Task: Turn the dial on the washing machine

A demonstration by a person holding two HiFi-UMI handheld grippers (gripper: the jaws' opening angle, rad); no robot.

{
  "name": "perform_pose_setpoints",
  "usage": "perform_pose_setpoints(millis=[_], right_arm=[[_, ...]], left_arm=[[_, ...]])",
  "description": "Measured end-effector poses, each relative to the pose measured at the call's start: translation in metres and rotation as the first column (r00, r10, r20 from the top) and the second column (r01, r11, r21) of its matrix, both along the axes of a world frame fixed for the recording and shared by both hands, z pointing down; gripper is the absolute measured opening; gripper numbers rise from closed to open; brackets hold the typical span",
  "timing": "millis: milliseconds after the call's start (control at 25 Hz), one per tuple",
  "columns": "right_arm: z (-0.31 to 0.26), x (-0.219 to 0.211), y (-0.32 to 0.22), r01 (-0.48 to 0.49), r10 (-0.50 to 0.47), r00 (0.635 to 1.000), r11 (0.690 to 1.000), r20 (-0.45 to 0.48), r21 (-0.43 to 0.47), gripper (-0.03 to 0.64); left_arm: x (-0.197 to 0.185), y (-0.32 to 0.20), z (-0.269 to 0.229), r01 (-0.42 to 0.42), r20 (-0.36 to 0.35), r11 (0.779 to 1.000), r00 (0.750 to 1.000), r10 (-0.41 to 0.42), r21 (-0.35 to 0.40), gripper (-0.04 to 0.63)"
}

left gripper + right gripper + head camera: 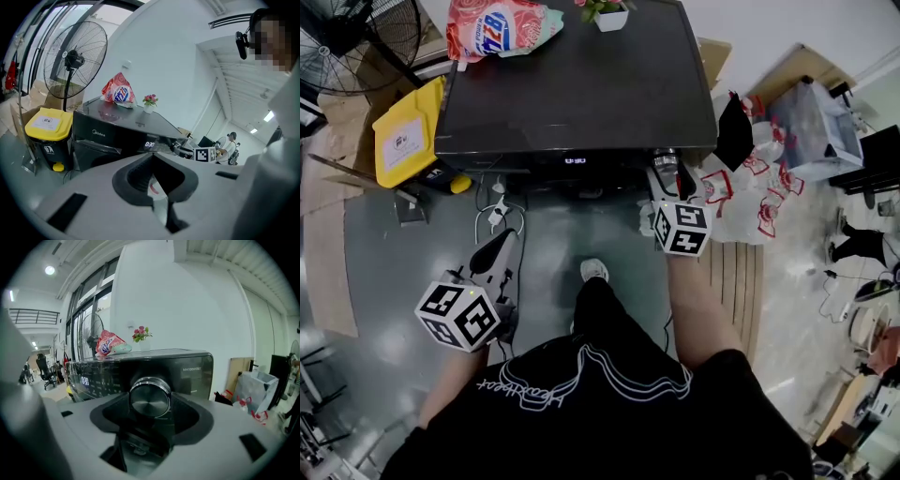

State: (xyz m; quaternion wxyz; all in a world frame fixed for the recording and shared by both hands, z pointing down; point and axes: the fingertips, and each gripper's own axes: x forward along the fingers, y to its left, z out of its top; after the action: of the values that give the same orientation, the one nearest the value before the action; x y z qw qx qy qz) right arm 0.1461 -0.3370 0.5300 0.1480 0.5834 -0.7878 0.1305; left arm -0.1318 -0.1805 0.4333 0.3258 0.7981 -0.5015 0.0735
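The black washing machine [572, 84] stands ahead of me, its display [149, 144] lit. Its round silver dial [150, 398] sits at the right end of the front panel [666, 157]. My right gripper [672, 178] reaches up to that panel. In the right gripper view, the right gripper [150, 404] has its dark pads against both sides of the dial, so it is shut on it. My left gripper [492, 251] hangs low at the left, away from the machine. In the left gripper view, the left gripper [152, 161] has its pads meeting, with nothing held.
A detergent bag [502, 28] and a small flower pot [609, 14] rest on the machine's top. A yellow bin [408, 131] and a standing fan [347, 37] are to its left. Plastic bags [811, 122] lie to the right. Cables [497, 216] trail on the floor below the machine.
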Motion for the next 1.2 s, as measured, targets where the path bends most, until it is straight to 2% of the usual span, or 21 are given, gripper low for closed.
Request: perform_pose_setpoints(millis=[160, 400, 520, 640, 960, 1120, 1200], right_arm=[[0.0003, 0.0005, 0.0002, 0.003, -0.002, 0.999, 1.0, 0.049, -0.02, 0.282], [0.0005, 0.0027, 0.0001, -0.018, 0.035, 0.969, 0.997, 0.246, -0.069, 0.282], [0.0013, 0.0042, -0.0005, -0.028, 0.063, 0.926, 0.995, 0.371, -0.099, 0.282], [0.002, 0.0046, -0.0008, -0.03, 0.08, 0.885, 0.993, 0.459, -0.117, 0.281], [0.0032, 0.0061, -0.0001, -0.036, 0.126, 0.786, 0.987, 0.606, -0.159, 0.281], [0.0033, 0.0066, 0.0008, -0.033, 0.159, 0.672, 0.982, 0.723, -0.185, 0.281], [0.0034, 0.0071, 0.001, -0.032, 0.167, 0.638, 0.981, 0.752, -0.191, 0.281]], left_arm=[[0.0014, -0.0015, -0.0002, 0.001, -0.001, 1.0, 1.0, -0.001, -0.002, 0.006], [0.0041, -0.0028, 0.0001, -0.002, -0.005, 1.0, 1.0, 0.002, -0.002, 0.006], [0.0042, -0.0035, 0.0014, -0.003, -0.006, 1.0, 1.0, 0.003, -0.004, 0.006], [0.0049, -0.004, 0.0032, -0.003, -0.006, 1.0, 1.0, 0.003, -0.007, 0.006], [0.0083, -0.002, 0.0023, -0.009, -0.001, 1.0, 1.0, 0.009, -0.01, 0.006], [0.0081, 0.0009, 0.0047, -0.01, 0.003, 1.0, 1.0, 0.01, -0.015, 0.006], [0.0085, 0.0019, 0.0058, -0.01, 0.004, 1.0, 1.0, 0.01, -0.018, 0.006]])
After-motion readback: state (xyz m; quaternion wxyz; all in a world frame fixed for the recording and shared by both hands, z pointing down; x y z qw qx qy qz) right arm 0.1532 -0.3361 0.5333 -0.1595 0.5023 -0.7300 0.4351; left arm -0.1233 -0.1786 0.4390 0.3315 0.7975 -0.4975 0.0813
